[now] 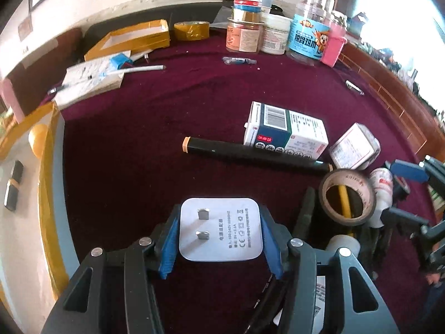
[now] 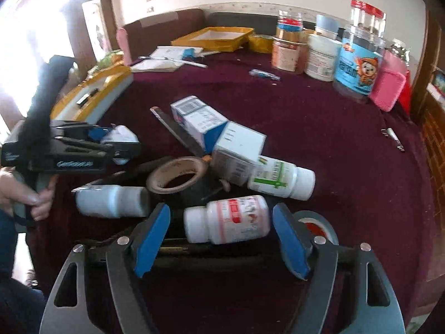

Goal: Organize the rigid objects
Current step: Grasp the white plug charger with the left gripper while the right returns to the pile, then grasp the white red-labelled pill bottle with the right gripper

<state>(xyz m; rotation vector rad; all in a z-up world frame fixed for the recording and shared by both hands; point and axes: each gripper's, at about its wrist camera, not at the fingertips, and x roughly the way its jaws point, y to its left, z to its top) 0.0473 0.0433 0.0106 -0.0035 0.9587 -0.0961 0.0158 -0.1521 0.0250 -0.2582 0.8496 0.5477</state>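
In the left wrist view, the left gripper (image 1: 221, 236) sits at the bottom centre with its blue pads pressed on both sides of a white charger (image 1: 221, 229), prongs facing the camera. The charger is held above the maroon cloth (image 1: 139, 139). Right of it lies a tape roll (image 1: 347, 196), and above that a black marker (image 1: 256, 154) rests against a white box (image 1: 286, 130). At the upper right of the frame stands a cluster of jars (image 1: 311, 36); a yellow tray (image 1: 130, 40) lies at the upper left.

In the right wrist view, the right gripper (image 2: 222, 239) fills the bottom of the frame, jaws spread wide. A white bottle with a red label (image 2: 228, 222) lies on its side between the pads; gaps show on both sides, so it is not gripped. Just above it lie the tape roll (image 2: 178, 176), a green-labelled bottle (image 2: 281, 178) and two boxes (image 2: 219, 133). Another white bottle (image 2: 111, 200) lies to the left. At the left edge a hand (image 2: 25, 192) holds the left gripper (image 2: 116, 139), with the charger (image 2: 122, 136) in its jaws.
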